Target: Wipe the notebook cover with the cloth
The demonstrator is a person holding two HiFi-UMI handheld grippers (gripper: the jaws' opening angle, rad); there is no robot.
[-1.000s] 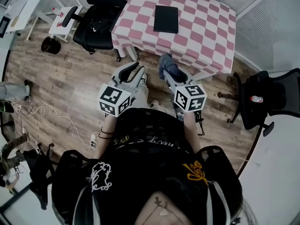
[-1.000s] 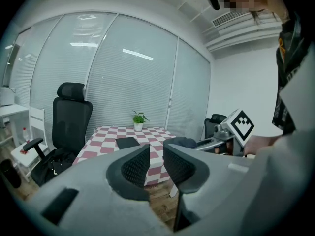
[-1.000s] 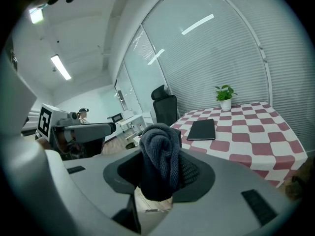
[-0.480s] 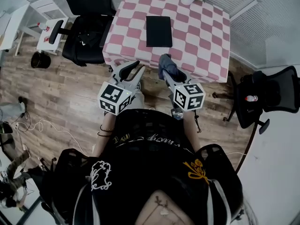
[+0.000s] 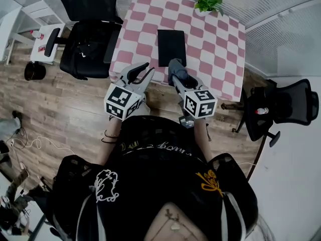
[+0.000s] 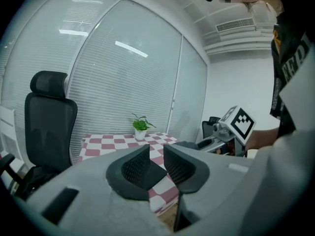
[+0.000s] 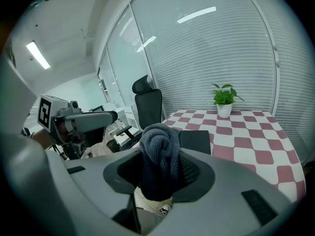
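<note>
Right gripper [image 5: 176, 73] pinching a bunched dark-grey knitted cloth [image 7: 160, 154] between its jaws, held at the near edge of the table. Left gripper [image 5: 142, 74] beside it, its jaws spread with nothing between them. The flat black rectangular notebook [image 5: 171, 46] lies on the pink-and-white checked tablecloth [image 5: 220, 39] — close to that near edge, just beyond the cloth.

Office, I'd say. Black swivel chairs [image 5: 85, 39] either side of me, glass walls with slatted blinds [image 7: 221, 48], ceiling air vent [image 6: 235, 24], strip lights [image 7: 37, 54], wood-plank floor [image 5: 50, 109], checked table [image 5: 220, 39] with potted plant [image 5: 208, 0].
</note>
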